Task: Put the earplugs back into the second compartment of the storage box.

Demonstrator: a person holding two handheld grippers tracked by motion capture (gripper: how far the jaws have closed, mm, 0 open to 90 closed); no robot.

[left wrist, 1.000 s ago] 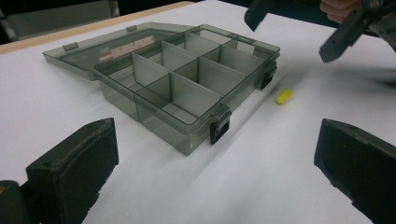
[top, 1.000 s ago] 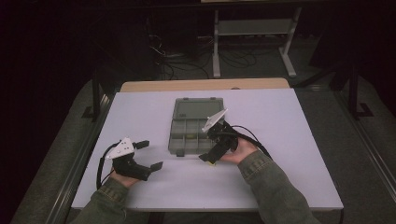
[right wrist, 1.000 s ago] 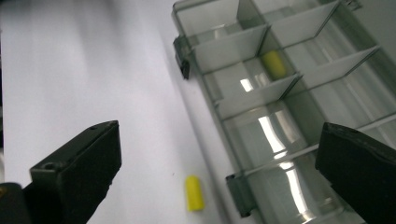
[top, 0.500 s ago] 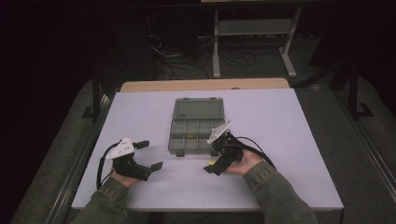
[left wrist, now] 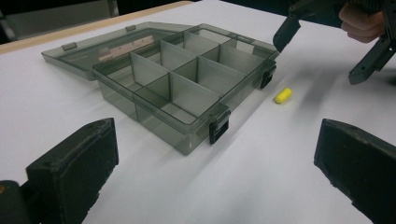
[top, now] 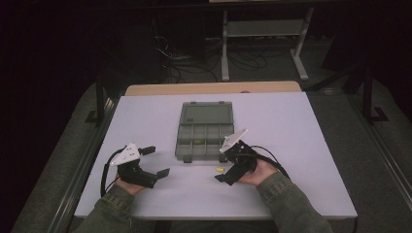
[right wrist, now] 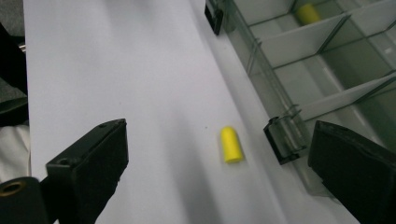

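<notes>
Yellow earplug (right wrist: 232, 144), small, bullet-shaped, on table (top: 311, 145) beside open organiser box (top: 205, 131)

Pale lavender-white surface (top: 301, 145), plain, with a tan wooden strip along the far edge. Smoky grey translucent organiser box (top: 204, 131) at frame centre, dividers the same grey, latches black. Bright yellow capsule-shaped piece (right wrist: 231, 144) just beside the box; another yellow piece (right wrist: 308, 12) inside a compartment, upper right of the right gripper view. Matte black fingers (left wrist: 74, 168) on both grippers, light grey plates on top. Olive-green sleeves (top: 286, 204) at the bottom. Dark, near-black surroundings.
</notes>
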